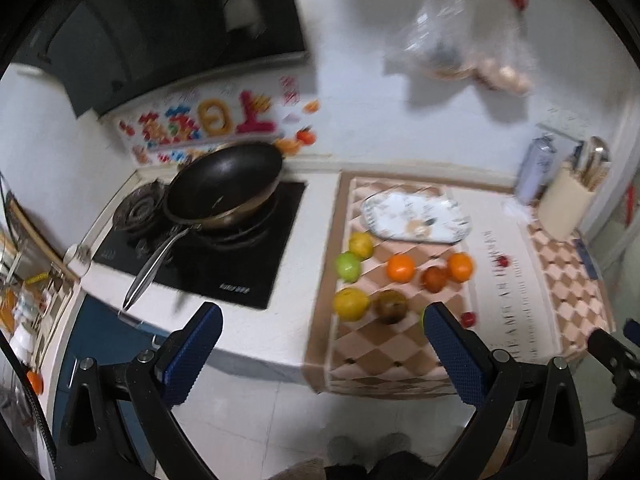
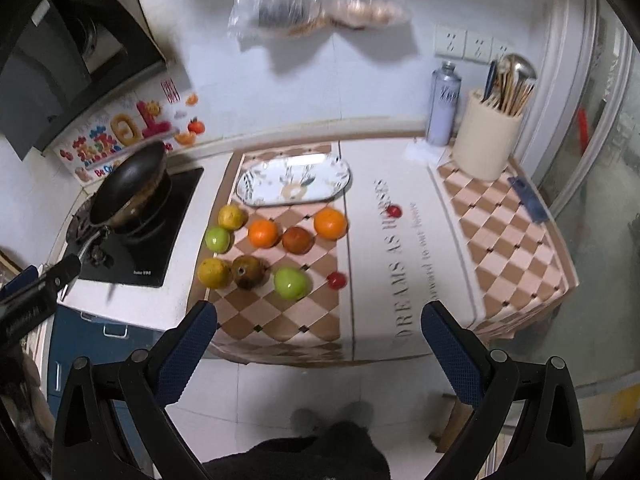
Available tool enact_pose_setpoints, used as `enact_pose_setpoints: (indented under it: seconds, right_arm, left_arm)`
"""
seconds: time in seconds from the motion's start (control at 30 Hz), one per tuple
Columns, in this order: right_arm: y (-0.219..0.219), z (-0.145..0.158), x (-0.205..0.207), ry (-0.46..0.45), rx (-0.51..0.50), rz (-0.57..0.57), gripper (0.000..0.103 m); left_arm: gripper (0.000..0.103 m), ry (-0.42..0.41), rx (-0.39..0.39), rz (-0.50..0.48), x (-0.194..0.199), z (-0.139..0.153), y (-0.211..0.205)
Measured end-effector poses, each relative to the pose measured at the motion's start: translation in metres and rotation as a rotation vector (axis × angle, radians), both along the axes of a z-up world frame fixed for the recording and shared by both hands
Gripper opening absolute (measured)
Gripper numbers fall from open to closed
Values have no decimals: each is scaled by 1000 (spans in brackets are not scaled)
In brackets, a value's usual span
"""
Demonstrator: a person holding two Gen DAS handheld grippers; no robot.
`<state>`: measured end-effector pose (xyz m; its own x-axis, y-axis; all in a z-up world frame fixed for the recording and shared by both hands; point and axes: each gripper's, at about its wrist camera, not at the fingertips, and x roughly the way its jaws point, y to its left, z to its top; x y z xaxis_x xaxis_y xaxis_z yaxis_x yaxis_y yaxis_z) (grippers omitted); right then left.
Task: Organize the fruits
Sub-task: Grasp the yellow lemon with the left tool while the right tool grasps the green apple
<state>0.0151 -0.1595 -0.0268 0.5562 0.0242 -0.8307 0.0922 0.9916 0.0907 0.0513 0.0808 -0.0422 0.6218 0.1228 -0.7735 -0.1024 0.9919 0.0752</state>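
Several fruits lie on a checkered mat (image 2: 280, 320) on the counter: two oranges (image 2: 263, 233) (image 2: 330, 223), two green apples (image 2: 291, 283) (image 2: 217, 239), two yellow fruits (image 2: 214, 273) (image 2: 231, 216), brown fruits (image 2: 248, 271) (image 2: 297, 240) and two small red fruits (image 2: 336, 279) (image 2: 394, 211). A patterned oval plate (image 2: 294, 183) lies empty behind them, also in the left wrist view (image 1: 416, 216). My left gripper (image 1: 322, 328) and right gripper (image 2: 318, 322) are open and empty, held over the floor in front of the counter.
A black wok (image 2: 128, 188) sits on the stove (image 2: 144, 248) at the left. A cream utensil holder (image 2: 486, 140) and a silver can (image 2: 442, 108) stand at the back right. Plastic bags (image 2: 316, 4) hang on the wall. The counter's front edge (image 2: 280, 360) is near.
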Motion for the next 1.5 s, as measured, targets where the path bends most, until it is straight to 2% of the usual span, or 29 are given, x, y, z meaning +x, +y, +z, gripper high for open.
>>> enact_pose_setpoints:
  seconds: [0.07, 0.13, 0.17, 0.33, 0.4, 0.47, 0.57, 0.67, 0.73, 1.07, 1.1, 1.13, 1.17, 1.27, 1.37, 1.5]
  right_arm:
    - [7, -19, 9, 21, 21, 6, 96]
    - [10, -43, 24, 63, 48, 16, 85]
    - [11, -55, 33, 87, 61, 22, 82]
    - [7, -121, 86, 217, 129, 34, 81]
    - [6, -143, 105, 257, 145, 49, 81]
    - [6, -173, 129, 316, 161, 70, 81]
    - [5, -207, 155, 386, 170, 83, 81]
    - [3, -233, 176, 441, 196, 89, 81]
    - [4, -247, 188, 471, 209, 89, 81]
    - [20, -294, 219, 575, 227, 136, 81]
    - [22, -297, 222, 576, 240, 139, 81]
    - [24, -300, 225, 584, 253, 143, 81]
    - [25, -302, 227, 586, 257, 147, 81]
    - [31, -306, 229, 591, 266, 162, 81]
    - [35, -308, 227, 599, 279, 172, 80]
    - [37, -312, 227, 609, 307, 179, 74]
  left_arm:
    - [103, 47, -5, 26, 14, -17, 15]
    - [103, 90, -15, 47, 27, -34, 25]
    - [103, 119, -24, 56, 34, -43, 31]
    - [103, 287, -137, 77, 79, -98, 46]
    - [99, 360, -184, 92, 100, -124, 49]
    - [90, 444, -254, 104, 123, -153, 48]
    - [83, 572, -377, 143, 154, -198, 49]
    - [81, 678, -544, 210, 175, -238, 52]
    - [81, 711, -589, 238, 185, -253, 50]
    - [81, 797, -580, 223, 211, -294, 31]
    - [80, 796, -582, 222, 212, -296, 30]
    - [70, 792, -589, 220, 212, -298, 29]
    - [67, 795, -583, 221, 212, -301, 28]
    - [67, 775, -585, 214, 212, -301, 28]
    - [67, 764, -548, 203, 211, -299, 26]
    - [67, 743, -475, 185, 209, -293, 33]
